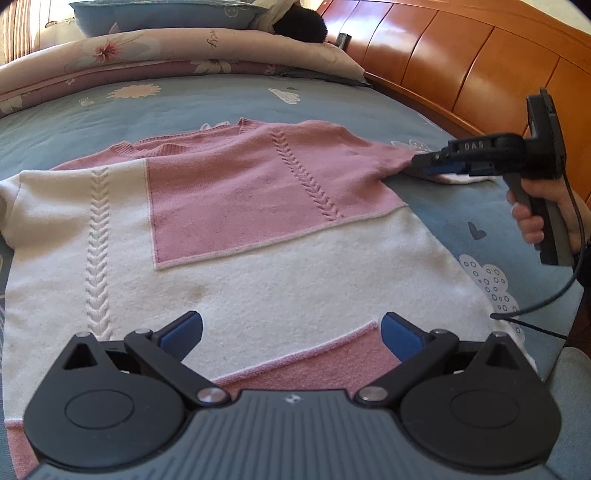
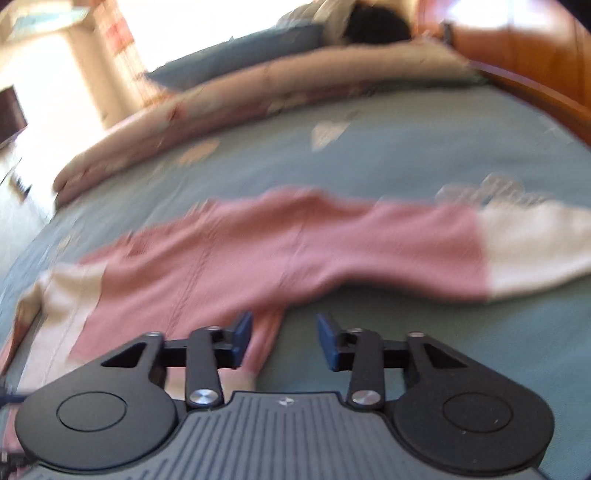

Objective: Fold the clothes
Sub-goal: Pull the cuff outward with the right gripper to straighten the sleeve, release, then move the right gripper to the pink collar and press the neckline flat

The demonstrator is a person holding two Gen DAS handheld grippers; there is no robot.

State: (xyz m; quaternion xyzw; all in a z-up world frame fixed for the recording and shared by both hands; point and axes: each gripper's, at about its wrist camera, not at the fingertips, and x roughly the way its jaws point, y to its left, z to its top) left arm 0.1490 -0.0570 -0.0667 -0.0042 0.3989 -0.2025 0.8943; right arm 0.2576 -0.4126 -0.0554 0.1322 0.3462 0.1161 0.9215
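Note:
A pink and white knitted sweater (image 1: 258, 206) lies flat, front up, on the blue bed sheet (image 1: 184, 107). My left gripper (image 1: 291, 332) hovers open over its white lower part near the hem, with nothing between the fingers. At the right, a hand holds my right gripper (image 1: 415, 164), its tips at the pink sleeve (image 1: 388, 158). The right wrist view is blurred. There the right gripper (image 2: 286, 341) is open, low over the sheet at the sweater's (image 2: 295, 251) side edge. The sleeve runs off to the right and ends in a white cuff (image 2: 535, 251).
A folded floral quilt (image 1: 166, 55) and a blue pillow (image 1: 147, 14) lie along the far side of the bed. A curved wooden headboard (image 1: 461, 66) borders the right. A black cable (image 1: 554, 295) hangs from the right gripper over the sheet.

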